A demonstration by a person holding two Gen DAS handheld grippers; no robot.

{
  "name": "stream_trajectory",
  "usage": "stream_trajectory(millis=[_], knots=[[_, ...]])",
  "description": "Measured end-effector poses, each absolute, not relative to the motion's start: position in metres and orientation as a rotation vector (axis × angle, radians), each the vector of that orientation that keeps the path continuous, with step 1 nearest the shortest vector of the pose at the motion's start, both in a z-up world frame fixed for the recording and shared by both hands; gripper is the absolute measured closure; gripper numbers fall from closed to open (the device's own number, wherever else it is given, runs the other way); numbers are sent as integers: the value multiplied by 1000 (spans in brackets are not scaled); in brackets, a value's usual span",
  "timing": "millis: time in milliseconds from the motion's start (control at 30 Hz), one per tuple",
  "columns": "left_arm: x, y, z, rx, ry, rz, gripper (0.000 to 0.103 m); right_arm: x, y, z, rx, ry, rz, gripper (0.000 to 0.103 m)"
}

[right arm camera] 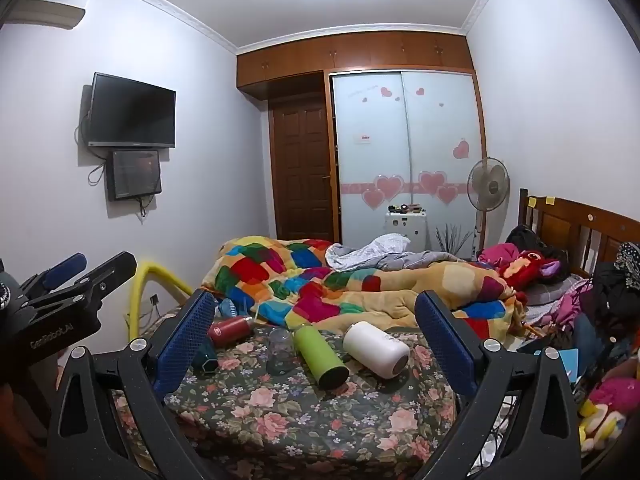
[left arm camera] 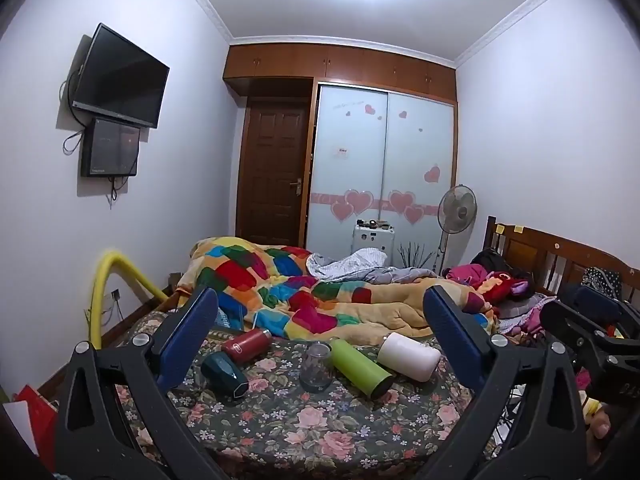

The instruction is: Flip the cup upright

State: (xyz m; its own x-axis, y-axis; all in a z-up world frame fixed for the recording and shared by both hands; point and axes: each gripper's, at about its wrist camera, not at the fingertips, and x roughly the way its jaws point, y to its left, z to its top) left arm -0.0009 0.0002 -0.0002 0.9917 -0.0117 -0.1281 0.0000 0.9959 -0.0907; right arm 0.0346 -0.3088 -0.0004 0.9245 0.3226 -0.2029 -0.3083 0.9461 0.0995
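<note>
Approach stage, nothing grasped. Left gripper (left arm camera: 320,336) and right gripper (right arm camera: 314,330) both hover with jaws spread wide and empty above the floral bed (left arm camera: 304,420). The clear glass cup (left arm camera: 315,366), apparently mouth-down, stands at 12 o'clock between the dark teal cup (left arm camera: 224,376) and green bottle (left arm camera: 360,366). The next move likely calls for advancing, straddling one cup and closing.

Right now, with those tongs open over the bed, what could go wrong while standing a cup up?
The soft floral bedspread may let a righted cup tip again. The clear glass cup sits close beside the lime green bottle, so the open left tongs could nudge the bottle and set it rolling. The white cylindrical bottle, lying on its side, might roll too.
</note>
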Motion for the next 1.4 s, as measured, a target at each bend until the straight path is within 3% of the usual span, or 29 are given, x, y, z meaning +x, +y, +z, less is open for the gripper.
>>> stream_trajectory(millis=[1400], knots=[[1, 5, -8, -93, 156, 21, 0, 36, -301, 1, 61, 227, 327, 2]])
